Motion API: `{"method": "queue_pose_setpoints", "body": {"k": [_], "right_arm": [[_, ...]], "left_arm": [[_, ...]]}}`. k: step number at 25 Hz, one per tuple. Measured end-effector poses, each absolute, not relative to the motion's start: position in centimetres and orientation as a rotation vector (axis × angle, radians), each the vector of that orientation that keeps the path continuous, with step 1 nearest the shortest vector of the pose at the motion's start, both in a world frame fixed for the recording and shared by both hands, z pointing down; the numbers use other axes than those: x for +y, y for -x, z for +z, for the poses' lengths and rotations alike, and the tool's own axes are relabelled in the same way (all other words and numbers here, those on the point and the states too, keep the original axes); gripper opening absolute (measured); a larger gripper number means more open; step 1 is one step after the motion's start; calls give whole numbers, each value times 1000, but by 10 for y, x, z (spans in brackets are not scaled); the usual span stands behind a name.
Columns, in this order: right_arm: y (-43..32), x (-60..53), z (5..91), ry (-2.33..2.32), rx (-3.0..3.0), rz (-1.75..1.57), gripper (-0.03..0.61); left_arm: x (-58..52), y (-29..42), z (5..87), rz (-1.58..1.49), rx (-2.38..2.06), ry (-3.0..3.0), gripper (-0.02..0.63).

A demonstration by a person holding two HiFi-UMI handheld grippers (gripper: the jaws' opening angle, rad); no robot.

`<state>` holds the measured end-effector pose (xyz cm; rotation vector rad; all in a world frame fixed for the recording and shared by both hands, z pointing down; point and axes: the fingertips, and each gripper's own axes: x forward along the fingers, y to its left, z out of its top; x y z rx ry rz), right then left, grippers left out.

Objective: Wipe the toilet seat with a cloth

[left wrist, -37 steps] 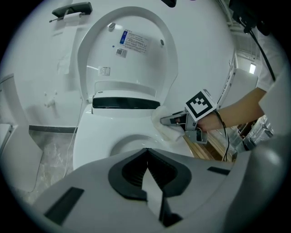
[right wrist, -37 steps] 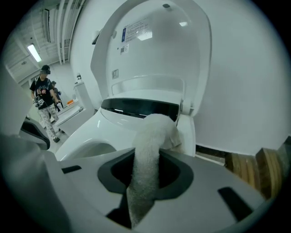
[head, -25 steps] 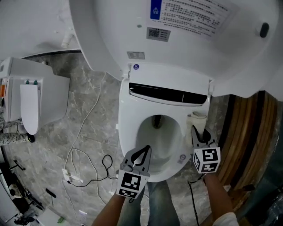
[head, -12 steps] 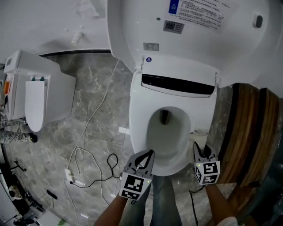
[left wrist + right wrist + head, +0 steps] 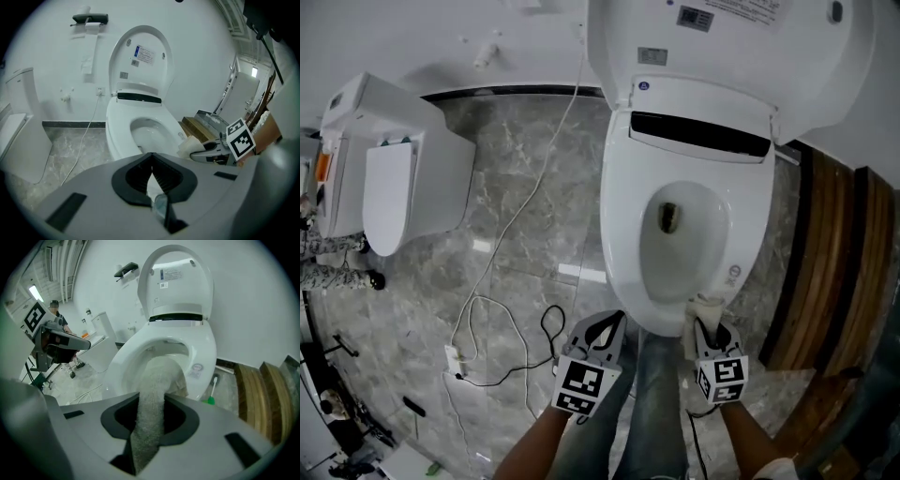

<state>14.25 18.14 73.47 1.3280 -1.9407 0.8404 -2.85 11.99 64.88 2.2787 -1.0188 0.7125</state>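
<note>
Right gripper (image 5: pixel 705 324) was pulled back to the toilet seat (image 5: pixel 623 234) front edge, clamped on the cloth (image 5: pixel 706 305). Left gripper (image 5: pixel 606 328) is closed, empty.

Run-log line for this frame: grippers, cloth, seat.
left gripper: shut, empty | right gripper: shut on cloth | cloth: at toilet seat front rim | lid: up

No legible text, printed sticker (image 5: pixel 142 55) under raised lid (image 5: pixel 157 70) too small, round mark (image 5: pixel 734 273) on toilet seat (image 5: pixel 619 225) unreadable

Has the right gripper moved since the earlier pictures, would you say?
Yes, the right gripper drew back along the toilet seat, side to front rim.
</note>
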Motion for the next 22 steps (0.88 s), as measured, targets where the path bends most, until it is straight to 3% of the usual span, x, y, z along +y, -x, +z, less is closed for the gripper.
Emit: {"method": "queue_pose_setpoints", "body": {"k": [12,22], "right_arm": [[-9,178,736,-1063,-2081,738,91],[25,94,739,-1099,-2140,875,91]], "left_arm": [[150,123,640,646,-1196,-2174,14],[135,151,641,556,-1312,-2077,14]]}}
